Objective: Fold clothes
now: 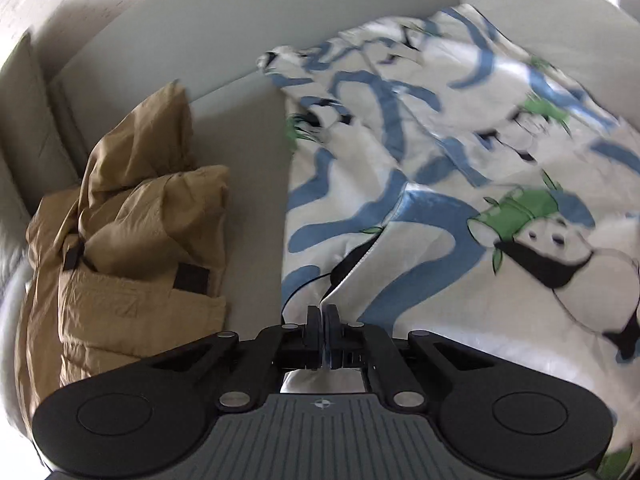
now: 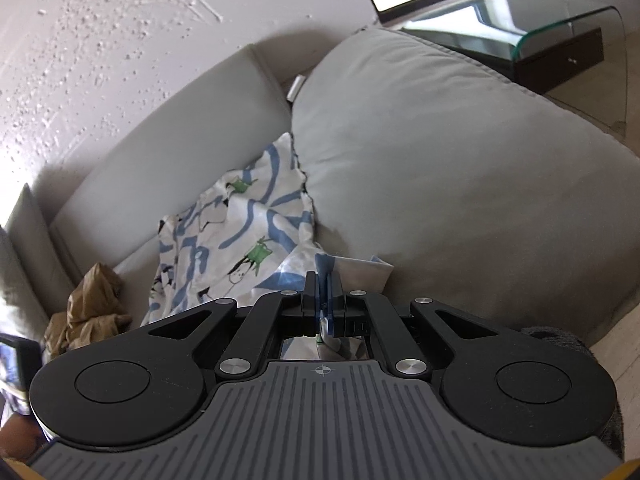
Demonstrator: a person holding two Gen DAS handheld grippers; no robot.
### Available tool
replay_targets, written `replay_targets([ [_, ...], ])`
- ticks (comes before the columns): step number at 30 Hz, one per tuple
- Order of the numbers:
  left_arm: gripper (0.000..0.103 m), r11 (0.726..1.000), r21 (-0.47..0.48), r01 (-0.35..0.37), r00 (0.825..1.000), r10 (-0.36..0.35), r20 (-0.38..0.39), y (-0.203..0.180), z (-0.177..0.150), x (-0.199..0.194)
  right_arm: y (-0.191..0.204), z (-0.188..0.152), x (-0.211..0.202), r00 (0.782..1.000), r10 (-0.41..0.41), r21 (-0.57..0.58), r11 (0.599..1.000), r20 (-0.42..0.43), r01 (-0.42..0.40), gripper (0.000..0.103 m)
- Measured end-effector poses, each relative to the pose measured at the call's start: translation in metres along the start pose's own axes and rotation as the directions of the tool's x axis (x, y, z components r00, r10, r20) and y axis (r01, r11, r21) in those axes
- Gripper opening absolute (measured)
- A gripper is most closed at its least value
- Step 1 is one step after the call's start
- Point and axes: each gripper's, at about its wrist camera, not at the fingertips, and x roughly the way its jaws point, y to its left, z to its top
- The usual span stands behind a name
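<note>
A white garment with blue swirls, green bamboo and pandas (image 1: 440, 184) lies spread over the grey sofa seat. My left gripper (image 1: 322, 312) is shut on its near edge. In the right wrist view the same panda garment (image 2: 240, 232) stretches away toward the sofa back. My right gripper (image 2: 322, 280) is shut on another edge of it, close to the big grey cushion.
A crumpled tan garment (image 1: 132, 240) sits on the sofa seat (image 1: 252, 184) left of the panda garment; it also shows in the right wrist view (image 2: 92, 308). A large grey cushion (image 2: 460, 168) fills the right. A glass side table (image 2: 560, 28) stands behind it.
</note>
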Motion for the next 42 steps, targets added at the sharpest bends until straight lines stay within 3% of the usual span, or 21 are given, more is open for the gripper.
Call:
replay_targets([
  [4,0.001,0.977,-0.207,-0.046,0.997,0.059,0.059,0.042,-0.008,-0.013,0.012,0.001,0.003,1.0,0.02,-0.038,0.999,0.006,-0.02,0.003],
  [7,0.001,0.922,-0.385,-0.037,0.995,0.068,0.068,0.078,-0.025,-0.02,0.024,0.002,0.008,0.999,0.047,-0.07,0.996,0.009,-0.046,0.003],
  [10,0.0,0.881,-0.47,-0.055,0.995,0.087,0.046,0.099,-0.044,-0.015,0.039,0.001,0.017,0.996,0.085,-0.097,0.992,0.006,-0.084,0.003],
  [12,0.0,0.874,-0.484,-0.049,0.997,0.072,0.029,0.106,-0.05,-0.009,0.043,-0.002,0.027,0.997,0.08,-0.095,0.992,-0.007,-0.081,0.003],
  [16,0.0,0.885,-0.463,-0.043,0.998,0.059,0.019,0.111,-0.049,-0.003,0.039,-0.006,0.043,1.0,-0.012,-0.143,0.99,0.023,0.015,0.003],
  [20,0.001,0.89,-0.455,0.014,0.999,0.006,0.042,0.114,-0.05,-0.008,0.045,0.007,0.023,0.99,0.053,-0.2,0.979,0.134,-0.025,0.003],
  [22,0.007,0.883,-0.464,0.07,0.997,-0.041,0.072,0.115,-0.051,-0.015,0.052,0.011,0.014,0.984,0.028,-0.254,0.967,0.177,0.018,0.003],
  [23,0.022,0.884,-0.458,0.097,0.994,-0.063,0.088,0.114,-0.049,-0.019,0.053,0.014,0.015,0.987,0.005,-0.263,0.964,0.161,0.038,0.003],
  [24,0.045,0.89,-0.442,0.116,0.992,-0.08,0.099,0.112,-0.048,-0.023,0.051,0.015,0.018,0.991,-0.013,-0.259,0.965,0.135,0.048,0.004],
  [25,0.049,0.897,-0.421,0.134,0.99,-0.098,0.106,0.109,-0.046,-0.027,0.047,0.014,0.023,0.995,-0.022,-0.241,0.97,0.097,0.045,0.005],
  [29,0.049,0.928,-0.338,0.158,0.987,-0.152,0.046,0.096,-0.038,-0.027,0.034,0.005,0.036,0.999,-0.025,-0.191,0.981,0.021,0.029,0.008],
  [34,0.044,0.941,-0.306,0.147,0.983,-0.173,-0.061,0.094,-0.043,-0.021,0.032,0.001,0.034,1.0,0.007,-0.184,0.983,0.01,-0.005,0.008],
  [35,0.034,0.94,-0.305,0.156,0.979,-0.187,-0.078,0.096,-0.046,-0.017,0.03,0.002,0.034,1.0,0.012,-0.171,0.985,0.012,-0.01,0.008],
  [36,0.004,0.938,-0.304,0.167,0.976,-0.201,-0.081,0.098,-0.049,-0.015,0.028,0.004,0.033,1.0,0.017,-0.151,0.988,0.014,-0.015,0.008],
  [38,0.002,0.939,-0.288,0.188,0.974,-0.215,-0.065,0.102,-0.053,-0.016,0.021,0.006,0.033,1.0,0.024,-0.112,0.993,-0.003,-0.024,0.005],
  [42,0.003,0.951,-0.269,0.155,0.981,-0.179,-0.068,0.112,-0.057,-0.019,0.008,0.007,0.033,0.998,0.035,-0.036,0.999,-0.053,-0.037,0.003],
])
